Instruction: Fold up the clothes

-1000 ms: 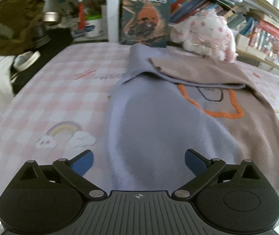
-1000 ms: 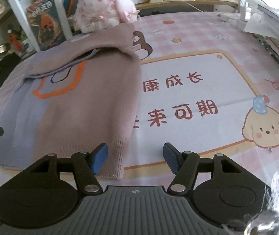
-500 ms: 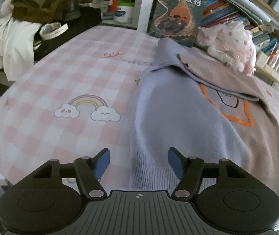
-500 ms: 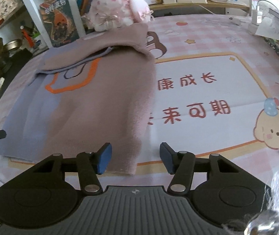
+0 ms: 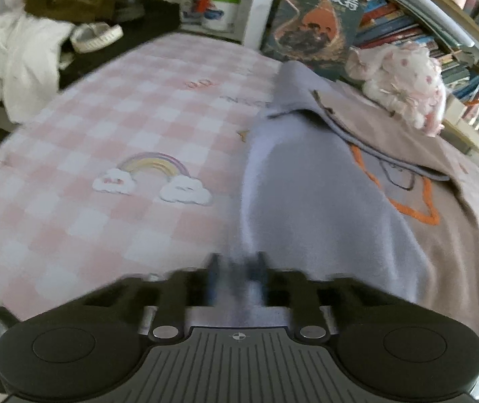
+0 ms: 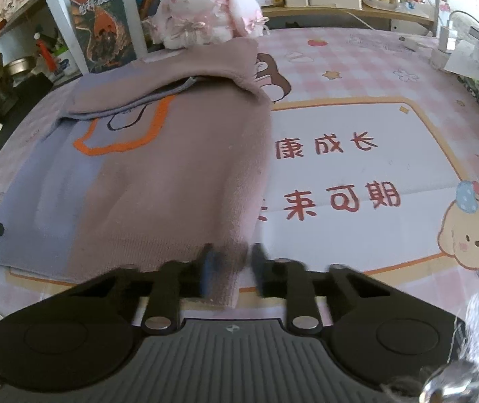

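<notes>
Fingers of the left gripper [image 5: 236, 278] are drawn close together over the near left corner of the sweater [image 5: 323, 208], lavender fabric pinched between them, though blur softens the tips. On the other side, the right gripper [image 6: 231, 268] has its fingers narrowed on the near right corner of the same hem, the mauve knit bunched between them; there too the blur hides how firm the grasp is. From both pairs the sweater runs straight away across the worktop [image 6: 357, 127], its long axis pointing from the hem at the fingers toward the far end, where the sleeves are already turned in over the chest and its orange outline. A pink plush toy [image 6: 202, 16] sits just beyond that far end, near or touching the fabric, against the bookshelf [image 5: 407, 27]. Each hand is at its own corner, neither nearer than the other, so the likely next step is to lift the hem and carry it forward along that axis, keeping both corners level so the fold lands square.
</notes>
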`<state>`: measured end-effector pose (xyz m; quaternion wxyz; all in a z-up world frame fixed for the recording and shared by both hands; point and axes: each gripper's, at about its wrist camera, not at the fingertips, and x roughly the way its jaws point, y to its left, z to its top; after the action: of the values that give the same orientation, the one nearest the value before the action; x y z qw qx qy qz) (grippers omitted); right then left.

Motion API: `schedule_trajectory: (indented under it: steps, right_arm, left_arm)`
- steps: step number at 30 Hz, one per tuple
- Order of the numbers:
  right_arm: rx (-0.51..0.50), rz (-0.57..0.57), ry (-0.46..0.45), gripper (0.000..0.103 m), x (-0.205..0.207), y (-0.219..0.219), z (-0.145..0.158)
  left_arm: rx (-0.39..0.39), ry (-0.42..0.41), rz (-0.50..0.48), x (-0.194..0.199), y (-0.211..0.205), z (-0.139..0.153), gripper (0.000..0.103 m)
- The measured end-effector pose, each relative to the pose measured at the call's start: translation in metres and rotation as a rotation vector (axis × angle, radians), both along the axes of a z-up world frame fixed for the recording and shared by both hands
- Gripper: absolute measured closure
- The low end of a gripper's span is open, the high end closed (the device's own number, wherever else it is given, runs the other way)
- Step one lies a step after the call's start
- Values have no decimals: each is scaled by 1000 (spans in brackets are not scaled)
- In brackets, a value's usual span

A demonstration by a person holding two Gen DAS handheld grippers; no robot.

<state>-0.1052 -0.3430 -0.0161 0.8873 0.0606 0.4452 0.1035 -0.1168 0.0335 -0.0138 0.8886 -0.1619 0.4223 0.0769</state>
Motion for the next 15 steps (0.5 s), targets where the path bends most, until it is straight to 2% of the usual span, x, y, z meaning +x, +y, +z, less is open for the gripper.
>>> schedule_trajectory:
  steps: [3, 6, 7, 11, 15]
  right_arm:
    - [0, 12, 3, 95, 3, 5, 5]
    - [174, 39, -61, 96, -1, 0, 22]
    - [187, 39, -65, 96, 0, 0, 25]
    - [147, 3, 5, 95, 9, -1, 18]
    - [151, -26, 50, 86, 12, -3, 9]
  left_arm:
    - [8, -47, -32, 0, -8, 11, 99]
    - [22, -92, -80, -1, -15, 23, 98]
    - [25, -89, -87, 0, -15, 24, 98]
    - [8, -35, -92, 5, -8, 14, 95]
    - [22, -14, -110, 3, -3, 8, 87]
